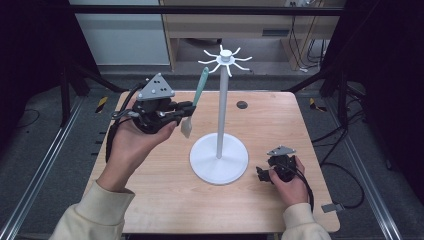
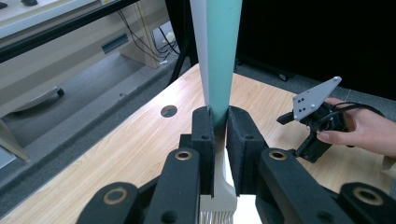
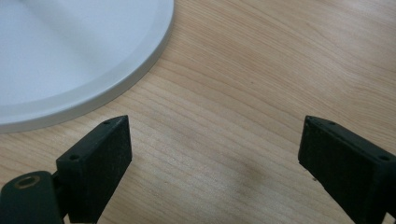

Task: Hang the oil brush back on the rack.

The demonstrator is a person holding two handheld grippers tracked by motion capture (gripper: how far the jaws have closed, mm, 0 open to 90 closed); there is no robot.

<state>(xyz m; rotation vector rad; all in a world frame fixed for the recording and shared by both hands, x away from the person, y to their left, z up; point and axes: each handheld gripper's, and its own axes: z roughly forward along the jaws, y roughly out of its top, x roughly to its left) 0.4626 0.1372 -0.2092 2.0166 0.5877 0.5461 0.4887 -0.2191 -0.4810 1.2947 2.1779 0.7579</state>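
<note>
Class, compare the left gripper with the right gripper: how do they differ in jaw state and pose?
The left gripper is shut on the brush; the right gripper is open, holding nothing. The left is raised above the table; the right sits low beside the stand. Both have black jaws.

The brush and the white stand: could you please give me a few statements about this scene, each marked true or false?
1. The left tool clamps the brush. True.
2. The brush hangs from a hook of the stand. False: it is held beside the pole, below the hooks.
3. The right tool is open, with nothing between its jaws. True.
4. The stand lies toppled on the table. False: it stands upright.
</note>
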